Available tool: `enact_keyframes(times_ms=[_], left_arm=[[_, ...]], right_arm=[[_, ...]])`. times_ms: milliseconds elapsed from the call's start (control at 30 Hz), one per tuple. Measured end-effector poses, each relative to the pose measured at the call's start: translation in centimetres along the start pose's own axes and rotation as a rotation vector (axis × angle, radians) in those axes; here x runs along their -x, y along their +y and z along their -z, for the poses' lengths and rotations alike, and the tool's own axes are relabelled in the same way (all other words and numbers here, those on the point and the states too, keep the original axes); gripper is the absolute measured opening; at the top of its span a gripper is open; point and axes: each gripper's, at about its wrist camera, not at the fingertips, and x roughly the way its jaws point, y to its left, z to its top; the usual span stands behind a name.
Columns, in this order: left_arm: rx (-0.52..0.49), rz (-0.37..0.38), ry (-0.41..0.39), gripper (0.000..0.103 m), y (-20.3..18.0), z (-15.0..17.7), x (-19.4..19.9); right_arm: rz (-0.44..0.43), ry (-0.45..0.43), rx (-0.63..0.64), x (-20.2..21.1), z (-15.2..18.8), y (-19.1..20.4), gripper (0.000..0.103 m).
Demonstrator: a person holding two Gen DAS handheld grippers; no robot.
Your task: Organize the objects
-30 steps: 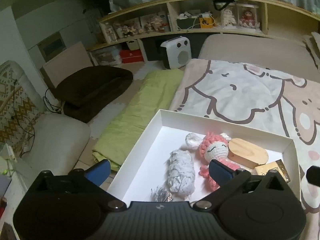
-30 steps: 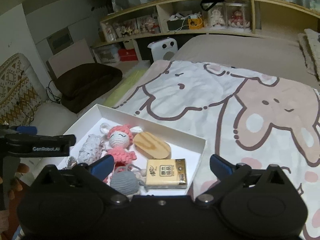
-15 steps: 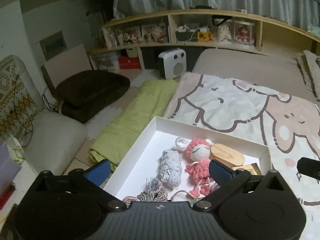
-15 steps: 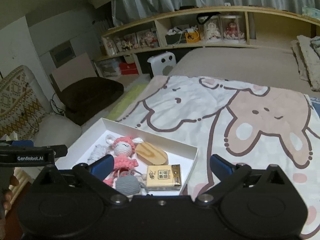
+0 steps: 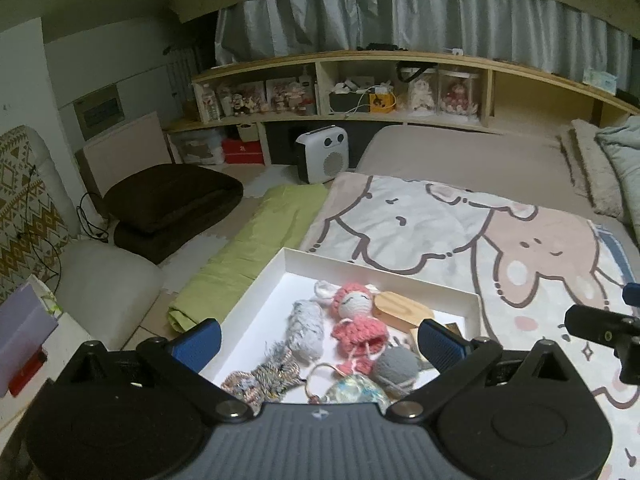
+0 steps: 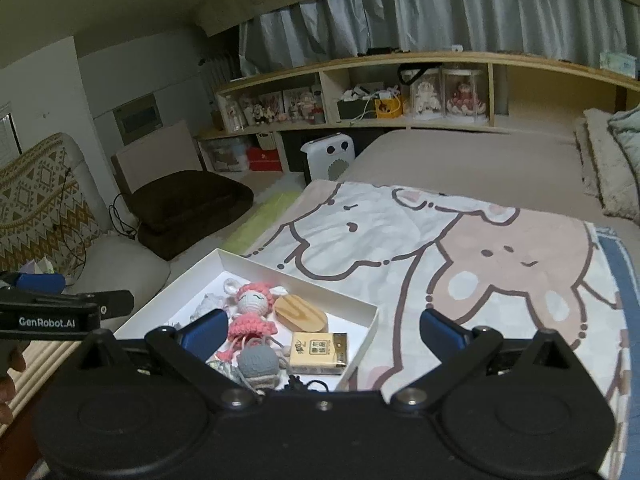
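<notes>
A white tray (image 5: 384, 273) lies on the bed's cartoon blanket (image 5: 460, 224). It holds a pink crochet doll (image 5: 358, 312), a grey knitted piece (image 5: 306, 328), a wooden oval (image 5: 404, 312), a grey yarn ball (image 5: 396, 366), a multicolour knit (image 5: 264, 378) and a tan packet (image 6: 318, 354). My left gripper (image 5: 318, 338) is open and empty, raised above the tray's near end. My right gripper (image 6: 324, 330) is open and empty, above the tray's right edge (image 6: 368, 332). The doll also shows in the right wrist view (image 6: 254, 312).
A green folded mat (image 5: 260, 244) and dark cushions (image 5: 172, 204) lie on the floor to the left. A white heater (image 5: 322, 154) stands before a long wooden shelf (image 5: 360, 92) of figurines. Pillows (image 5: 616, 168) sit at the far right.
Both grippers have pulled back and risen from the tray, so more of the tray and room shows. Both stay open and empty. The tray's contents have not moved.
</notes>
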Motion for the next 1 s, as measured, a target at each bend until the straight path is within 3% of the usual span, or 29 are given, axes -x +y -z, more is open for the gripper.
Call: enact_keyframes(times_ms=[433, 1000], left_arm=[[0.031, -0.01, 0.032, 0.103, -1.4, 4.3, 3.1], [0.037, -0.017, 0.043, 0.103, -3.9, 9.7, 4.6]], right_arm=[[0.03, -0.007, 0.049, 3.9, 2.6, -1.4, 0.103], [0.079, 0.027, 0.095, 5.0, 7.5, -3.3, 0.103]])
